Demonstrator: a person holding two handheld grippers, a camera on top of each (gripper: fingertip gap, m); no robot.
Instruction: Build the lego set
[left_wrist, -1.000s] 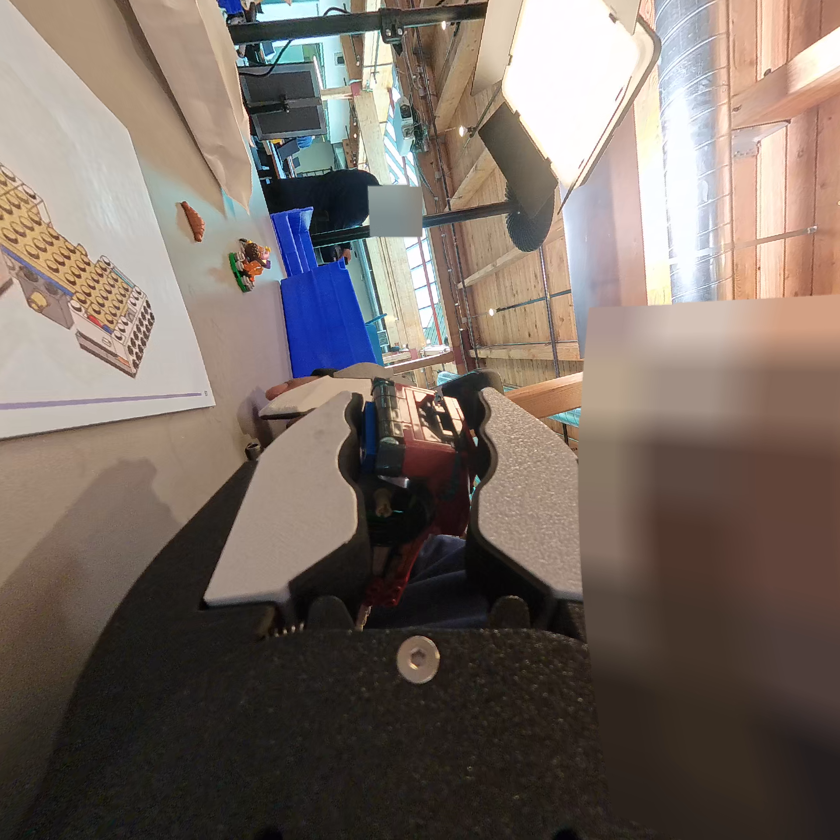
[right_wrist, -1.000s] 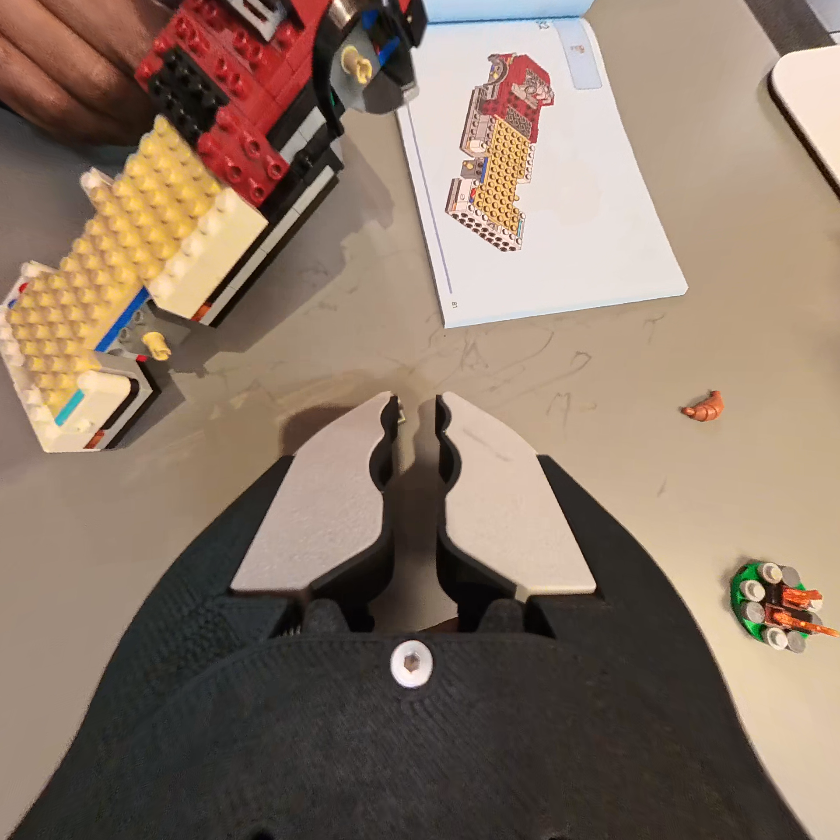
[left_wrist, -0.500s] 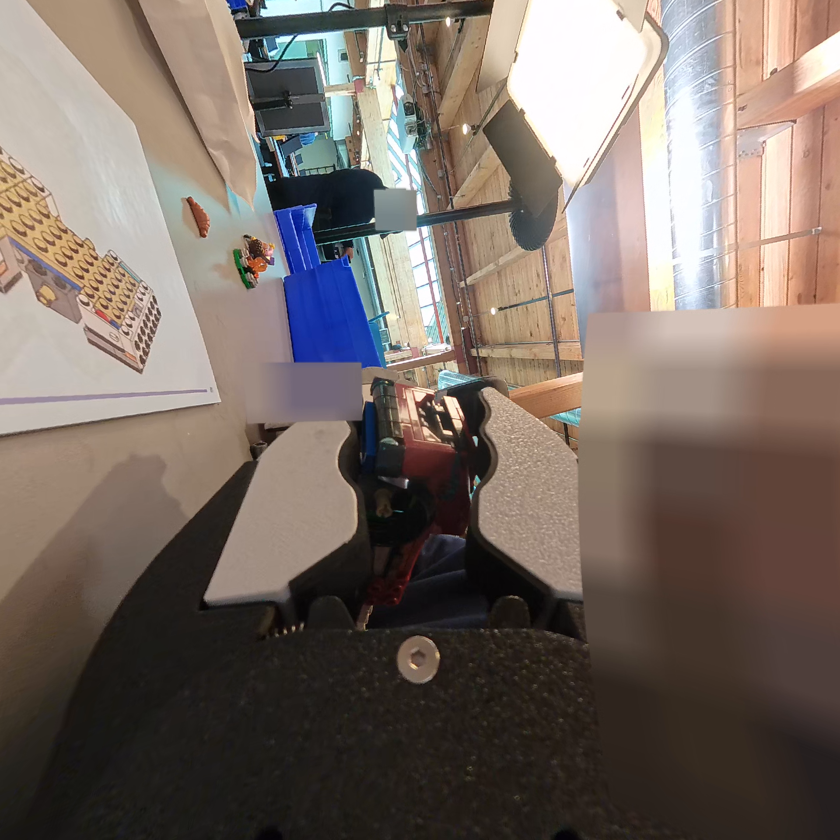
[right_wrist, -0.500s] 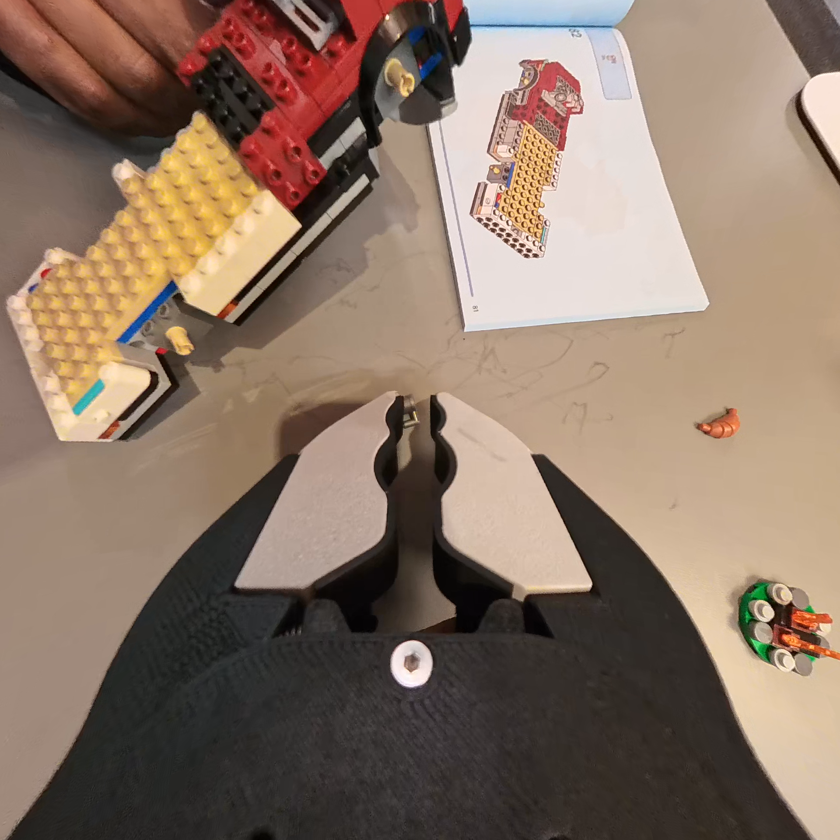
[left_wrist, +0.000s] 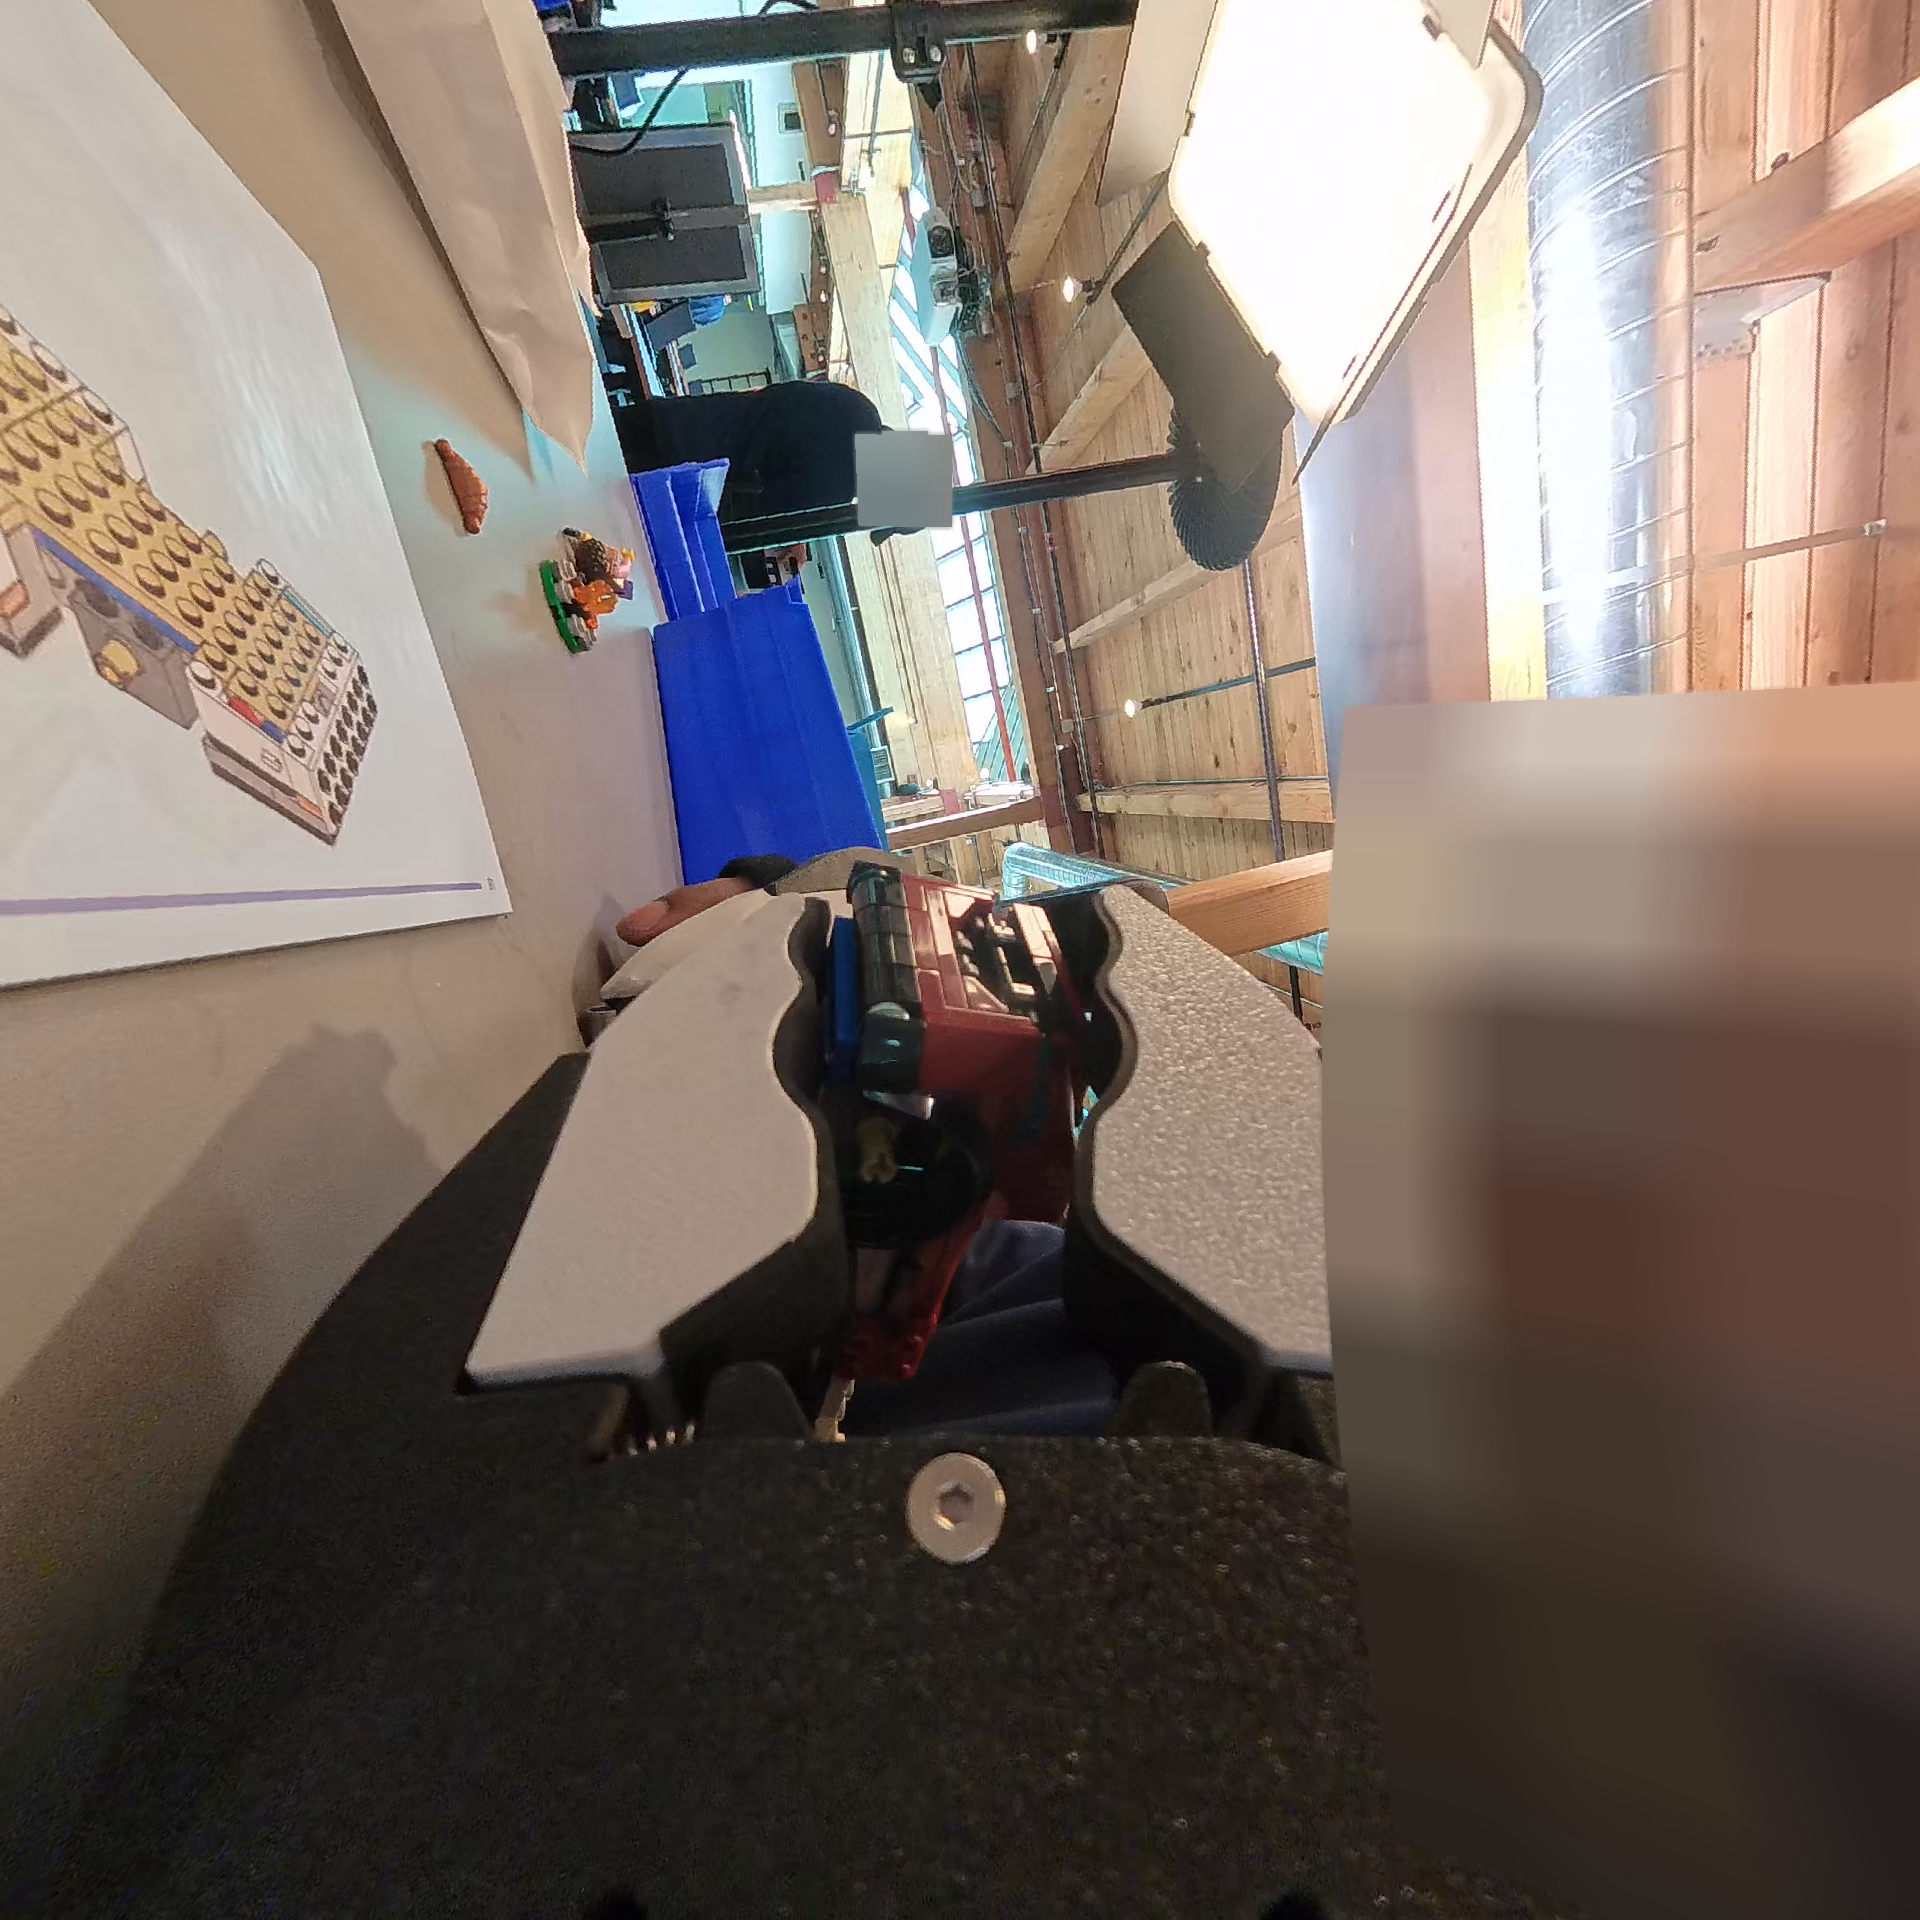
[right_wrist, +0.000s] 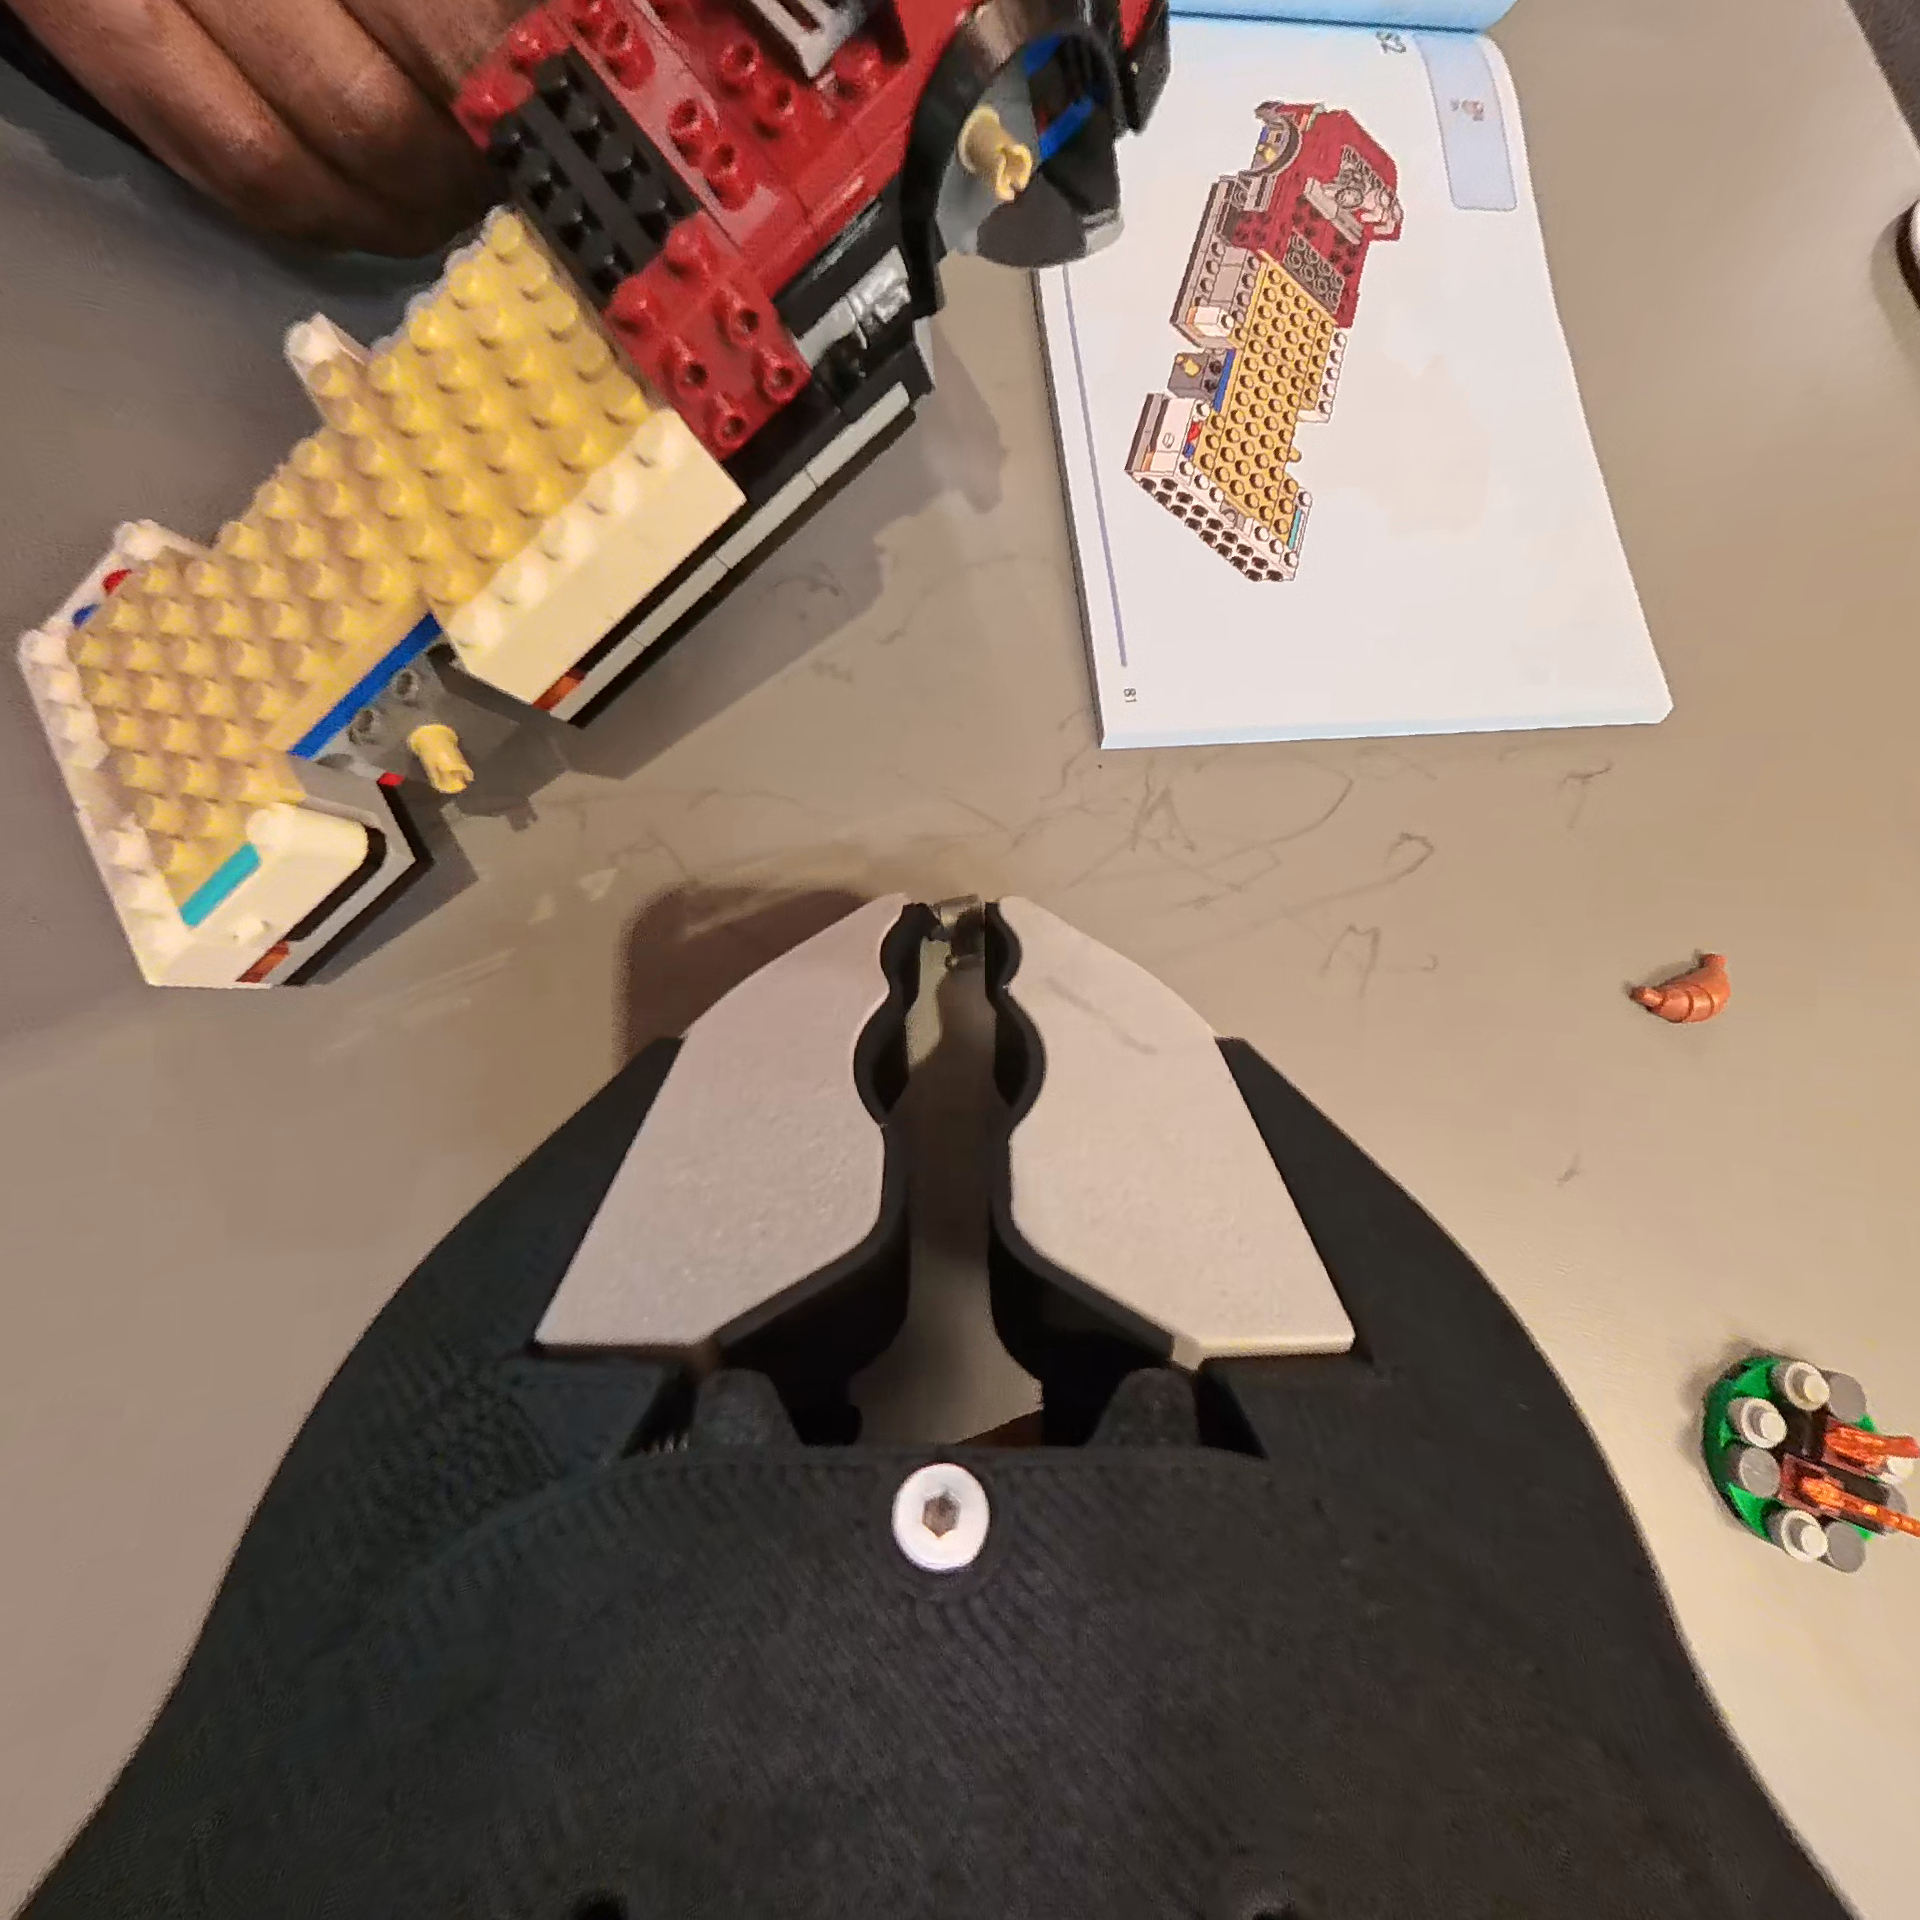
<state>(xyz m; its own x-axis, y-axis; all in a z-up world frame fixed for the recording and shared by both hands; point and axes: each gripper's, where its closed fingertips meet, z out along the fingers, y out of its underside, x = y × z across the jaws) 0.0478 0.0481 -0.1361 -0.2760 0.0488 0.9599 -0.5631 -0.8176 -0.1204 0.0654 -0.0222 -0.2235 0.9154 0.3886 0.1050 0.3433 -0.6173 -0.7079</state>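
Your left gripper (left_wrist: 951, 997), rolled sideways, clamps the red cab of the brick truck (right_wrist: 436, 499); your right gripper (right_wrist: 961, 930) pinches a small grey piece (right_wrist: 958, 923) over the counter (right_wrist: 1351, 1039).

Bright overhead lamp (left_wrist: 1340, 177) glare; soft tabletop shadows; fisheye-bent edges.

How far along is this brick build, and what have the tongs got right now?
Done: the brick model has its tan studded deck and red front section built. In hand: left tongs clamp the red end; right tongs pinch a small grey piece. Left loose: the croissant piece and green round assembly.
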